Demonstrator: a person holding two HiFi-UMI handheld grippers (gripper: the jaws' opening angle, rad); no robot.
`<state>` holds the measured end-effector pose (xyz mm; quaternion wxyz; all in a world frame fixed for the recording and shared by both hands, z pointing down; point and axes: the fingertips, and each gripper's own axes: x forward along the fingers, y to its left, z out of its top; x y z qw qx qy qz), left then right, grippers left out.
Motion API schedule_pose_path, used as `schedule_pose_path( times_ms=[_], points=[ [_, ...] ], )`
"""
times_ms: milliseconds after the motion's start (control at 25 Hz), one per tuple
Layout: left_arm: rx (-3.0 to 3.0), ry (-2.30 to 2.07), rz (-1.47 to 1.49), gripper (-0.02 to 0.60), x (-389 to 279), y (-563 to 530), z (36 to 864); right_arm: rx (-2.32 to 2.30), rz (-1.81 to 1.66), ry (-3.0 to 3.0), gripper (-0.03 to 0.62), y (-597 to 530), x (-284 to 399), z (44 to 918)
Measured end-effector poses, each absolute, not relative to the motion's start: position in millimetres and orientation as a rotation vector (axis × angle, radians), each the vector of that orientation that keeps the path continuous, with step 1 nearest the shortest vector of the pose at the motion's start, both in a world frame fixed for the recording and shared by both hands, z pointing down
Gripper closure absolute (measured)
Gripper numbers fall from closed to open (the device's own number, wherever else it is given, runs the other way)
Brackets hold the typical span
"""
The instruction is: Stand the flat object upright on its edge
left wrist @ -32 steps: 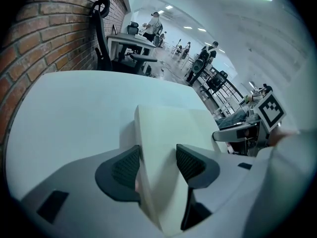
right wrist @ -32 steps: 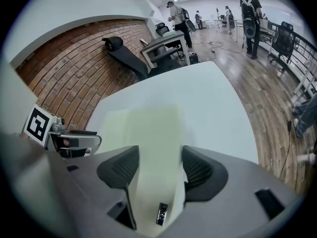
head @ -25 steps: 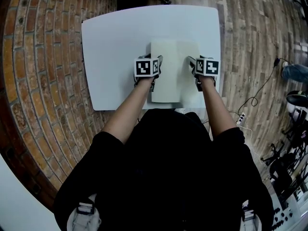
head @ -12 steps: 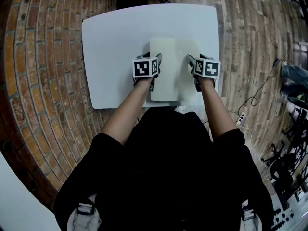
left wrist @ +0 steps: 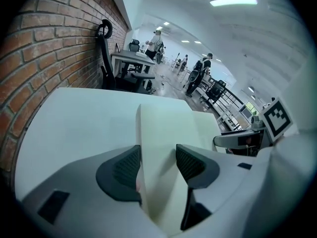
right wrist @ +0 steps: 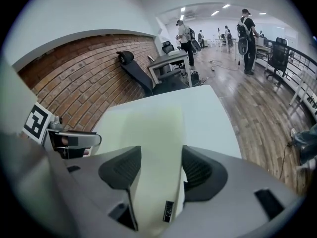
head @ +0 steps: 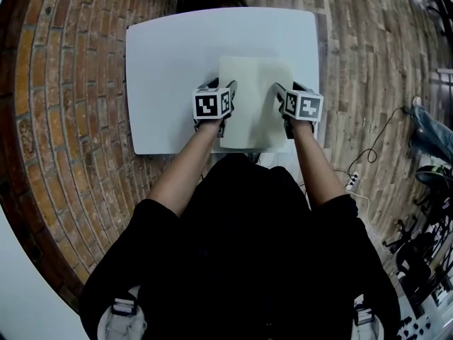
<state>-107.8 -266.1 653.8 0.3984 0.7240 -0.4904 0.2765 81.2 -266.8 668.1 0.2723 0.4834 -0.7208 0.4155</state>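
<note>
You work under even, diffuse indoor light: in the head view the white table [head: 170,62] reads bright, nearly washed out, against the darker brick floor [head: 64,119] around it, whose lines bow toward the frame's corners. Above the table in the left gripper view a ceiling strip light [left wrist: 233,1] glares, and the left gripper [left wrist: 158,150] lays a soft shadow on the pale board [left wrist: 163,128] over the table. Black vignette rims both gripper views; the room beyond the table looks hazy.

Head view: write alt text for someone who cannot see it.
The left gripper and the right gripper each clamp one side of a pale flat board over a white table, seen from above. Brick floor surrounds it.
</note>
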Motion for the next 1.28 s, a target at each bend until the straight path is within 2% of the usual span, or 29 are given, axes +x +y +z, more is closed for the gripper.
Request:
schedule_pose_path(
  times_ms=[1280],
  points=[
    [2.007,-1.451,0.527,0.344,-104.3,-209.6,536.3,1.353,0.836,-2.212,0.341,-223.3,83.8,544.4]
  ],
)
